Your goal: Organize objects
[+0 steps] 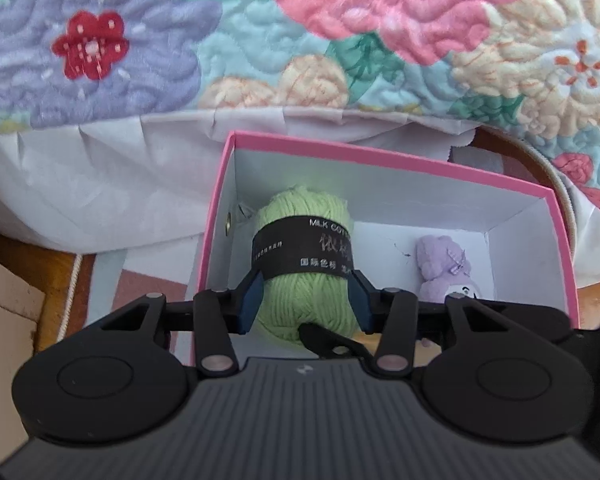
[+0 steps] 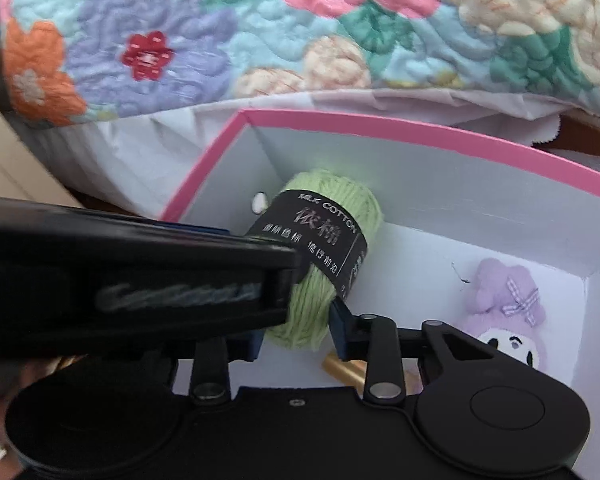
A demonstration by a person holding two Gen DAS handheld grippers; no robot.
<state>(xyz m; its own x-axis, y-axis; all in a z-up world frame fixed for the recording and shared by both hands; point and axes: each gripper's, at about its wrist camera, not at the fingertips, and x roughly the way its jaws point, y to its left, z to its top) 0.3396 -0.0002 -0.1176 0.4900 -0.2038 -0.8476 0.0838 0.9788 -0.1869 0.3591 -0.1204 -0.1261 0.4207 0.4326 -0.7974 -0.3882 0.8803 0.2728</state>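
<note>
The left gripper [image 1: 306, 294] clamps a pale green yarn ball [image 1: 306, 276] whose black paper band [image 1: 304, 250] reads "MILK COTTON" (Chinese characters below), inside a pink-rimmed white cardboard box [image 1: 380, 158]. The right gripper [image 2: 298, 326] is also clamped on it. Right of both lies a lilac plush doll [image 2: 508, 312].

I held the left gripper [image 1: 305, 294] clamped on the green yarn ball [image 1: 304, 256] inside the pink box [image 1: 380, 157], a purple plush toy [image 1: 446, 268] lying beside it.
</note>
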